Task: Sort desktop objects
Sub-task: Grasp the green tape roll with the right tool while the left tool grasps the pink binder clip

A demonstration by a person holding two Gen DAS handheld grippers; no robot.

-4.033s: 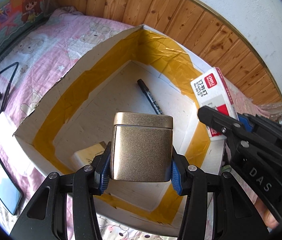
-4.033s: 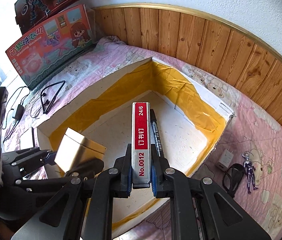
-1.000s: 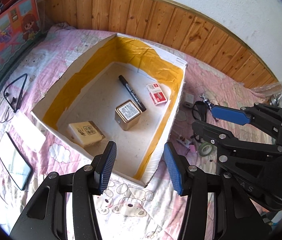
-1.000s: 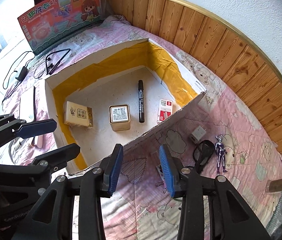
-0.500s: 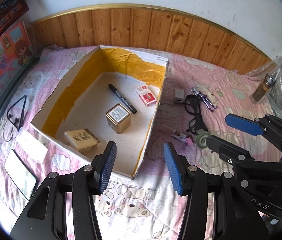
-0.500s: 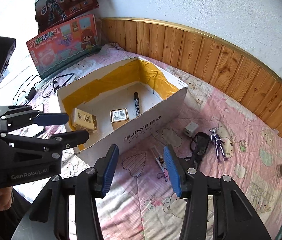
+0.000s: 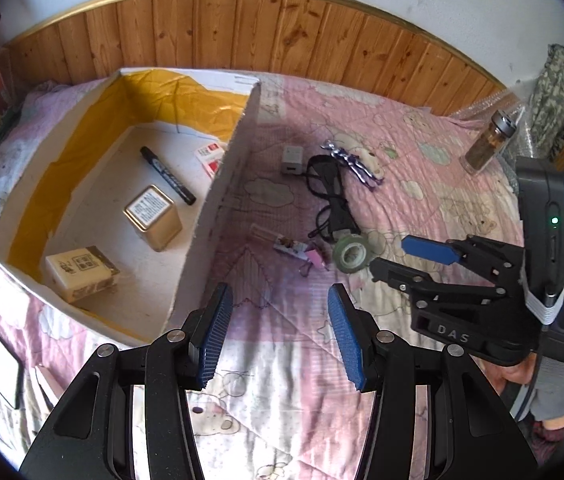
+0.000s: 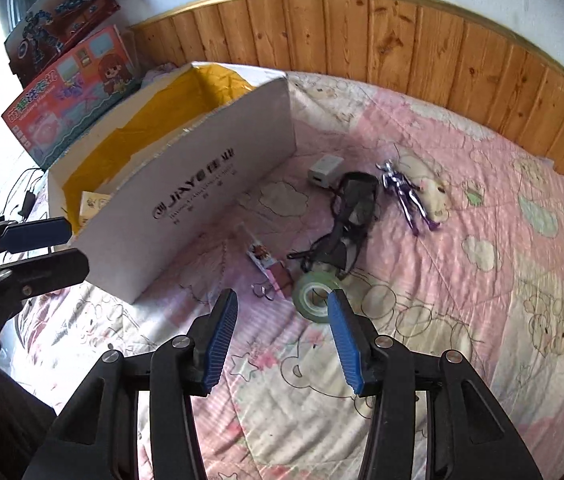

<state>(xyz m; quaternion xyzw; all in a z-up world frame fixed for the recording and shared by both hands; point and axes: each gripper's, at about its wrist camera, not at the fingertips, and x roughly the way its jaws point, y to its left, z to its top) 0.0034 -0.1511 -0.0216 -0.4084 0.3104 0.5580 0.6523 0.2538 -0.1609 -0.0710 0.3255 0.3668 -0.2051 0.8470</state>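
A bedroom: quilted cartoon bedspread (image 8: 461,240), wood-panelled wall (image 8: 361,32).

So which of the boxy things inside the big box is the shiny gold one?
The gold tin, in the middle of the cardboard box. The cream carton is pale and dull; the staples box is red and white.

The box (image 7: 218,184) sits on the quilt (image 7: 421,152) at the left, by the wall panelling (image 7: 282,36). Inside it: a marker (image 7: 166,175) toward the back, a tin (image 7: 153,217) in the middle, a small carton (image 7: 82,272) nearest, a staple packet (image 7: 210,156) against the right wall. Right of the box, out on the quilt, lie a charger (image 7: 292,160), glasses (image 7: 329,196), a toy figure (image 7: 355,164), and nearer, a tape roll (image 7: 351,254) with clips (image 7: 313,261) just left of it. A jar (image 7: 489,142) stands far right.
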